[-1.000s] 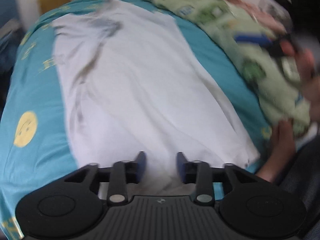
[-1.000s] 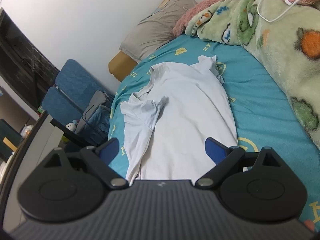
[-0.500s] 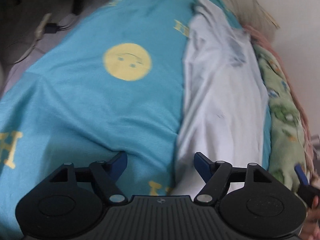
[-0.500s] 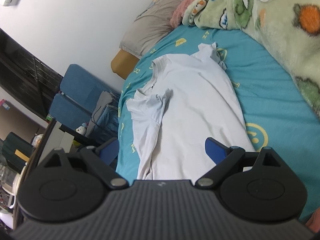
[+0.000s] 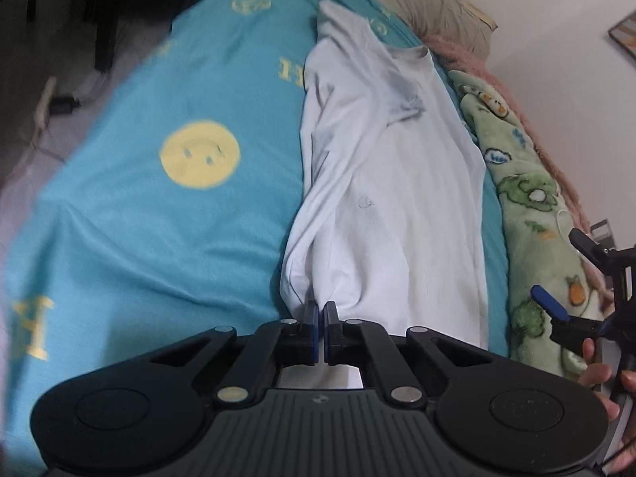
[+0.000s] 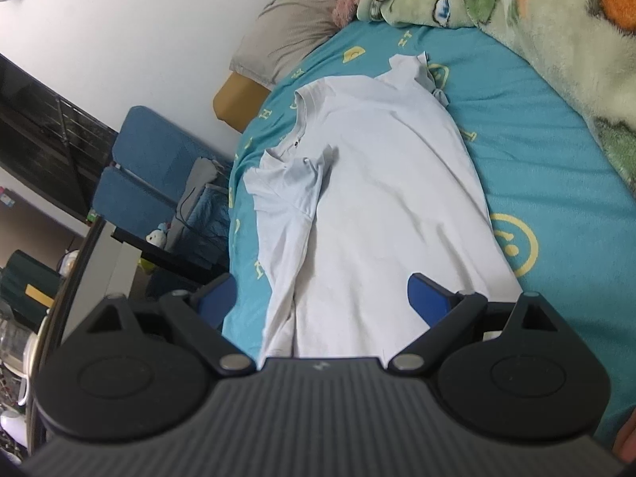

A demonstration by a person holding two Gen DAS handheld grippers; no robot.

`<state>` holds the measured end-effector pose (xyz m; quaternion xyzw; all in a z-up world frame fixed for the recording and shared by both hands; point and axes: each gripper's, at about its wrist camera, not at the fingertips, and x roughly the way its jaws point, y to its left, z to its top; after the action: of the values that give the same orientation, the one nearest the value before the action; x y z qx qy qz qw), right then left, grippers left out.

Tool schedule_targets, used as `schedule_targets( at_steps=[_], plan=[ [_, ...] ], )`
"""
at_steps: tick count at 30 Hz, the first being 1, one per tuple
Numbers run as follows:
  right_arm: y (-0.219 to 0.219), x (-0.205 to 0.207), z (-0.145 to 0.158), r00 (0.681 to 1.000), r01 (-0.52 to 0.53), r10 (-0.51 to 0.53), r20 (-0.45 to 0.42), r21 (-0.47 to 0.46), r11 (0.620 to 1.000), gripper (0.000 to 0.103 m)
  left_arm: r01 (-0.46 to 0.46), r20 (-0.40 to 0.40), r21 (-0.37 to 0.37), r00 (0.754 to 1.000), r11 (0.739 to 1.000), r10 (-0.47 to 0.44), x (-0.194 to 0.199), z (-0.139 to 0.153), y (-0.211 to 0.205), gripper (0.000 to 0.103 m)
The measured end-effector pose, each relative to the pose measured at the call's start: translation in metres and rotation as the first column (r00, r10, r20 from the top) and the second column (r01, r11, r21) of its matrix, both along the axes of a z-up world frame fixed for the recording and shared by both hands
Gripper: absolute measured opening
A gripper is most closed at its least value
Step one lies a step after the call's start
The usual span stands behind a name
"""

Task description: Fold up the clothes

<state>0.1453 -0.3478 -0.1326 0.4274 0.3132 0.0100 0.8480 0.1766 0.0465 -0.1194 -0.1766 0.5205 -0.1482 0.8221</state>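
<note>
One pale grey-white cotton T-shirt (image 6: 381,206) is seen spread on the turquoise bedsheet printed with yellow smiley faces (image 5: 167,214), its long axis running from the hem, nearest both tools, away to the collar by the beige pillow (image 6: 286,31). One sleeve is turned in over the chest; the other lies out toward the green fleece cartoon blanket (image 6: 556,20). The left gripper (image 5: 321,318) is clenched on the shirt's near hem corner, where the side edge is already rolled inward (how much cloth is caught cannot be told). The right gripper (image 6: 322,294) is held spread above the hem, grasping nothing. Two grippers, one shirt, one pillow and one blanket are counted. The left gripper is judged nearer the edge to be carried across.
</note>
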Motion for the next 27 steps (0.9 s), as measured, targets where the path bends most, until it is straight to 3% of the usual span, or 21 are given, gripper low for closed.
schedule_targets(
  at_steps=[3,6,8,9,13,14,16,18,25,27],
  plan=[
    [0.002,0.0,-0.002,1.0,-0.008,0.008,-0.007,0.002,1.0,0.094,0.043,0.06,0.167,0.997,0.985,-0.054,-0.004,0.027,0.005,0.002],
    [0.005,0.003,-0.004,1.0,-0.023,0.023,-0.015,0.014,1.0,0.094,0.087,0.085,0.318,0.989,0.944,-0.12,-0.014,0.038,-0.001,0.002],
    [0.008,0.005,-0.005,0.999,-0.038,0.038,-0.017,0.023,0.999,0.094,0.096,0.089,0.354,0.987,0.93,-0.136,-0.019,0.035,-0.008,0.005],
    [0.009,0.007,-0.005,0.999,-0.047,0.047,-0.018,0.024,0.999,0.094,0.098,0.101,0.369,0.984,0.924,-0.145,-0.022,0.034,-0.012,0.013],
    [0.017,0.024,-0.007,0.996,-0.084,0.084,-0.035,0.026,0.996,0.094,0.085,0.199,0.395,0.964,0.915,-0.175,-0.039,0.041,-0.028,0.039],
    [0.019,0.028,-0.008,0.995,-0.093,0.094,-0.04,0.026,0.995,0.094,0.09,0.228,0.377,0.956,0.922,-0.187,-0.042,0.045,-0.033,0.047],
    [0.022,0.04,-0.01,0.992,-0.115,0.117,-0.05,0.036,0.993,0.094,0.125,0.258,0.326,0.942,0.937,-0.215,-0.045,0.045,-0.046,0.053],
    [0.027,0.065,-0.011,0.986,-0.154,0.158,-0.063,0.053,0.987,0.094,0.147,0.25,0.305,0.941,0.941,-0.228,-0.044,0.036,-0.059,0.062],
    [0.041,0.167,-0.012,0.98,-0.198,0.195,-0.039,-0.092,0.976,0.094,0.101,0.131,0.342,0.979,0.934,-0.154,-0.014,-0.014,-0.073,0.064],
    [0.039,0.198,-0.027,0.984,-0.176,0.174,-0.035,-0.07,0.982,0.094,0.093,0.126,0.358,0.981,0.929,-0.147,-0.007,-0.024,-0.065,0.061]
  ],
)
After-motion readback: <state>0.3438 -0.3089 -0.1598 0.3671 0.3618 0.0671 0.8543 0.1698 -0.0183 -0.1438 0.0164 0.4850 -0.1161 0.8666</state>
